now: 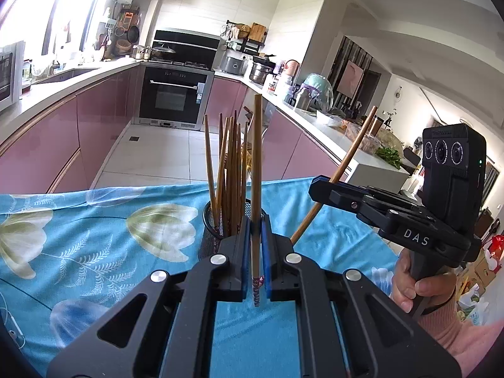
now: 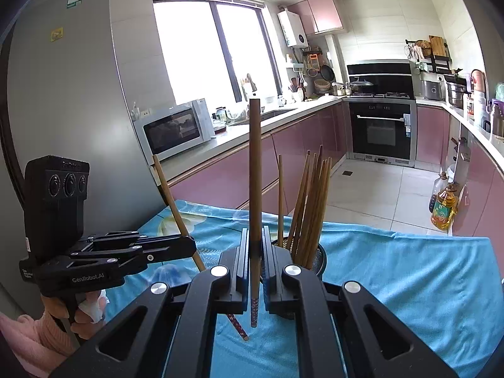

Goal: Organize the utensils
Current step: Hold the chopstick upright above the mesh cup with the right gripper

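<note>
Each clamped tight on one light, stiff, slick wooden chopstick low near its patterned end, the left gripper [image 1: 255, 236] and right gripper [image 2: 255, 245] hovered beside the mesh holder [image 1: 209, 236] of chopsticks, where a higher hold would have steadied them.

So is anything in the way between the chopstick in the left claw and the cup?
Nothing visible blocks it. The left claw holds its chopstick upright right beside the mesh cup. Only the chopsticks already inside crowd the opening.
</note>
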Tool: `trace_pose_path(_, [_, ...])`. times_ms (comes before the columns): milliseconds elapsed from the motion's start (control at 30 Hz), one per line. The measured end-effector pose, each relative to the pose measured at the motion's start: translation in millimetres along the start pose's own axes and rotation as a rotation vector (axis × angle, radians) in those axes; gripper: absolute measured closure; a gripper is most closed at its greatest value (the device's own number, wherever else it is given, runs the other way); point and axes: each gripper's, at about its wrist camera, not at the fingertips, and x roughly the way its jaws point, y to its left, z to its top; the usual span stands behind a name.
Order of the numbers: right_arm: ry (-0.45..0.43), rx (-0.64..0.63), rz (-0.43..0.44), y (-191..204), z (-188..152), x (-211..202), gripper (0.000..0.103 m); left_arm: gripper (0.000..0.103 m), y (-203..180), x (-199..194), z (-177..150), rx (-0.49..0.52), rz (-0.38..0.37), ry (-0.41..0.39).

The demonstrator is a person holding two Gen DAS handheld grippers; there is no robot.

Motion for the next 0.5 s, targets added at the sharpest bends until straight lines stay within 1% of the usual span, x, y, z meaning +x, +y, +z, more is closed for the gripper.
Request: trace_pose_path(500, [-0.022, -0.015, -0.001, 1.8, 9.9, -1.7, 0.097, 0.096, -8.5, -3.7, 13.5, 0.027, 0.000, -0.033])
